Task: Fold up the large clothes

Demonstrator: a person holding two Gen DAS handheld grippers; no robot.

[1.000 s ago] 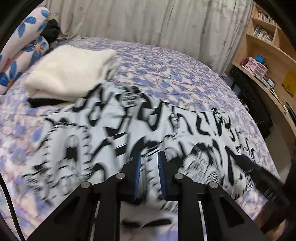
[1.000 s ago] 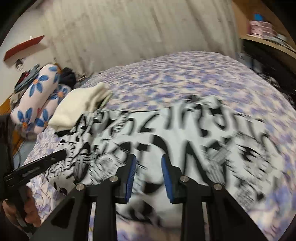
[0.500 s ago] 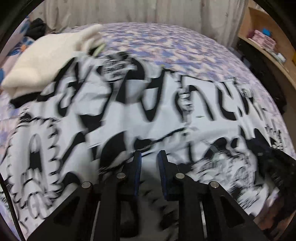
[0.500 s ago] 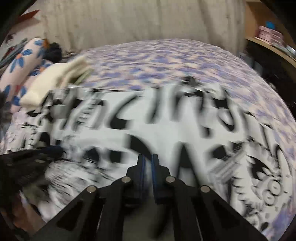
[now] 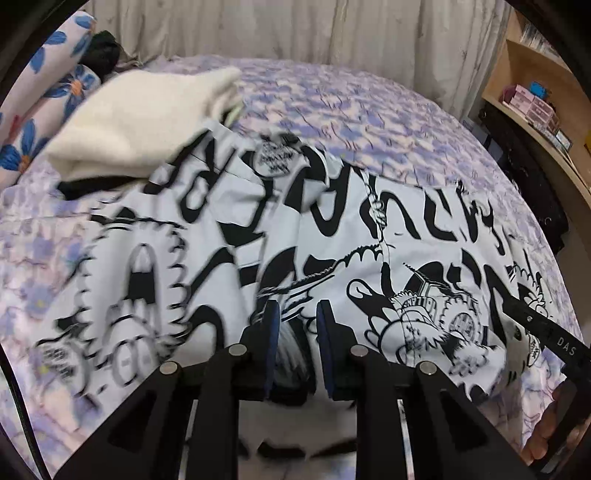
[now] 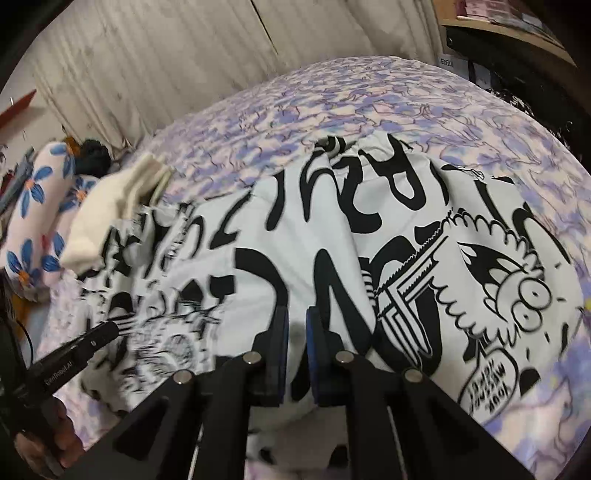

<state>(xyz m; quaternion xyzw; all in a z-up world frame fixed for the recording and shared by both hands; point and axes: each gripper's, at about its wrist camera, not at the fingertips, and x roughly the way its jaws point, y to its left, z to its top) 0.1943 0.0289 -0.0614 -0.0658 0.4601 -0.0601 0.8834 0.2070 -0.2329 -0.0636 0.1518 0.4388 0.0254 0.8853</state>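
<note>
1. The left gripper was seen nearest the left wrist camera, its blue pads narrowed on a bunched fold of the black-and-white printed garment, which was gripped at the near edge.
2. The right gripper was found with its jaws opening slightly, the pads remaining close together with white cloth of the garment pinched between them.
3. The garment was spread flat across the bed, covered in cartoon figures and bold black lettering; a speech bubble with small writing was noted at the right wrist view's lower right, too distorted to be read.
4. On the other gripper's black body, "DAS" was read in the left wrist view and "GenRobot.AI" in the right wrist view.
5. A folded cream cloth was laid beyond the garment, touching its far left edge.
6. Floral pillows, a curtain and wooden shelves were seen farthest off.
</note>
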